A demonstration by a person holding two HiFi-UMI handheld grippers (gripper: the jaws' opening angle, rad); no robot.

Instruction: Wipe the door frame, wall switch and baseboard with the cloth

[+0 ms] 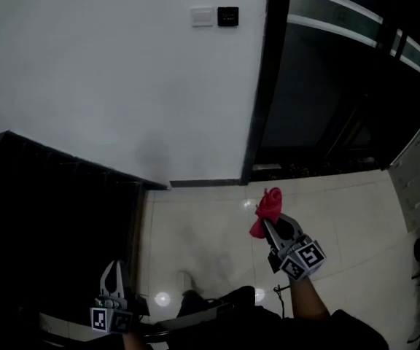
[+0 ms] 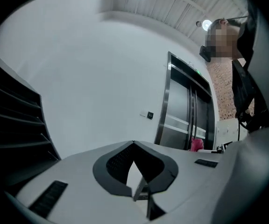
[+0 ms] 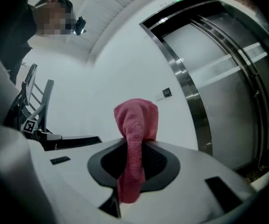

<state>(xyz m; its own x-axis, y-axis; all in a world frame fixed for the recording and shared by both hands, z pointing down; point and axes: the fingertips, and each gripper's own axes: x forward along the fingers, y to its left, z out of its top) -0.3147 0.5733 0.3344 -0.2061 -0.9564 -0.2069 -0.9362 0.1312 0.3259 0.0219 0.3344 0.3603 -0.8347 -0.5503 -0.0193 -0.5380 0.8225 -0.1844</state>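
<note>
Pinching a pinkish-red terry cloth (image 1: 267, 207), the right gripper (image 1: 271, 223) has its two jaws pressed onto the fabric. One bunch of the cloth stands up above the jaw tips, and a narrower end hangs down between the pads. Gripper and cloth are over the pale glossy floor tiles (image 1: 356, 217), near the foot of the dark vertical metal door frame (image 1: 265, 79) and not touching it. Left of the door frame, high on the white wall (image 1: 108, 71), there is a white rectangular wall switch (image 1: 202, 16) with a small black panel (image 1: 227, 16) just beside it. A thin dark baseboard (image 1: 206, 183) runs to the left from the bottom of the door frame. The left gripper (image 1: 113, 272) is low and well apart from the door frame, on its left side. Its jaws meet at the tips and nothing is between them.
</note>
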